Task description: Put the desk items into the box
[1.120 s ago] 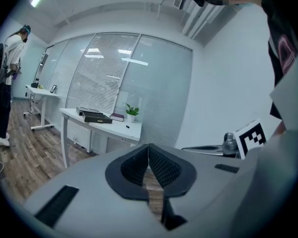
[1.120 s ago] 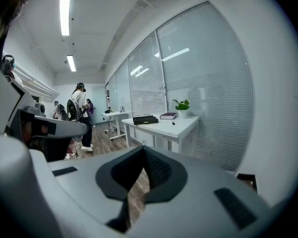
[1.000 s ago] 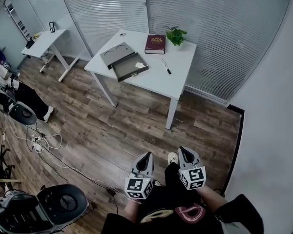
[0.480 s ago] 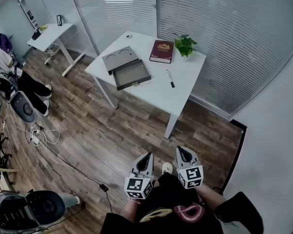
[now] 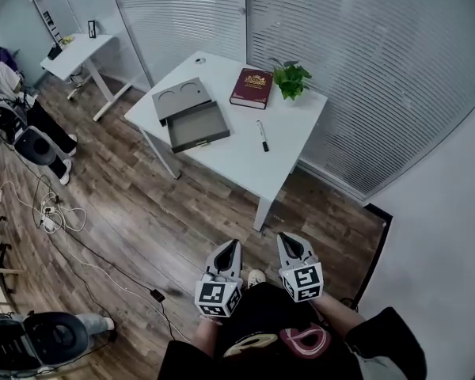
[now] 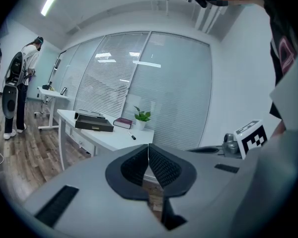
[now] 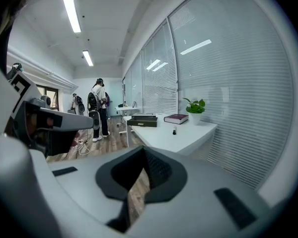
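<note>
Distantly, box (image 5: 196,127) contents unclear; pen (image 5: 262,135) tiny.

White bench (image 5: 245,157): dark grey box (image 5: 196,127) at left edge, maroon book (image 5: 251,88) and green plant (image 5: 291,77) at far edge, black pen (image 5: 262,135) mid-surface. Floor (image 5: 142,220): brown wood grain. Blinds (image 5: 364,54): pale, horizontally striped.

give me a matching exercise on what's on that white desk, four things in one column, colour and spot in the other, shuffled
Things:
1. book
2. potted plant
3. marker
4. open box

Colour and spot, as the head view shows them:
a. green, at a far corner of the desk
b. grey, right beside its lid
c. dark red, just left of the plant
d. black, lying alone on bare tabletop

Pairs: 1-c, 2-a, 3-d, 4-b
</note>
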### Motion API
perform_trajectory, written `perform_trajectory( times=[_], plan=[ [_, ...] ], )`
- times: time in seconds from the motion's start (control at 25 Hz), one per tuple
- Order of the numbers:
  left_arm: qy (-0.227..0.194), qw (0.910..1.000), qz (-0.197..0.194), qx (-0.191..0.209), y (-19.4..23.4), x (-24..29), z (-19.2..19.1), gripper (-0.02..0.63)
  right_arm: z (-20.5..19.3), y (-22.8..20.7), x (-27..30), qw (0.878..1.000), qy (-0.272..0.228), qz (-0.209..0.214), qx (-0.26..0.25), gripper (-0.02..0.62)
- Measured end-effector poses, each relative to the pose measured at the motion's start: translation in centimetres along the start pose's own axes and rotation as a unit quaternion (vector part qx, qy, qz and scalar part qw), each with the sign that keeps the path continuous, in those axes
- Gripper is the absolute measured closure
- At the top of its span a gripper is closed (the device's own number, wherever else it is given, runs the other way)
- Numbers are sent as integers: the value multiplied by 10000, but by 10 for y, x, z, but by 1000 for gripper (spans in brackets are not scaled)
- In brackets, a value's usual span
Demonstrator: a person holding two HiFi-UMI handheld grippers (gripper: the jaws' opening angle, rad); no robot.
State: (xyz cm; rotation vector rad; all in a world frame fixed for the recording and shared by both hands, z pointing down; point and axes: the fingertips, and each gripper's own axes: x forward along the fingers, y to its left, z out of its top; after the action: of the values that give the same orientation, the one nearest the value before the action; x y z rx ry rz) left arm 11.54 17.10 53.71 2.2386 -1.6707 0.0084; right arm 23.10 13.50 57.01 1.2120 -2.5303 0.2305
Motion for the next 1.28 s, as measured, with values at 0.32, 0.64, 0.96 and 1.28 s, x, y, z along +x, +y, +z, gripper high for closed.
perform_trajectory(
  times=[0.32, 0.64, 0.96, 1.28],
  plan=[
    [41, 10000, -22, 28, -7, 23, 2, 588, -2, -22, 9, 9999, -12, -60, 150, 584],
    [72, 9997, -229, 83, 12, 52, 10, 588, 4, -28, 33, 9993, -24, -210, 312, 584],
    [145, 9979, -598, 202, 56, 97, 38, 588, 24, -37, 87, 9974, 63, -571, 431, 584],
    [279, 9948, -949, 236, 115, 143, 62, 588, 42, -43, 151, 9935, 151, -978, 563, 584]
  ],
)
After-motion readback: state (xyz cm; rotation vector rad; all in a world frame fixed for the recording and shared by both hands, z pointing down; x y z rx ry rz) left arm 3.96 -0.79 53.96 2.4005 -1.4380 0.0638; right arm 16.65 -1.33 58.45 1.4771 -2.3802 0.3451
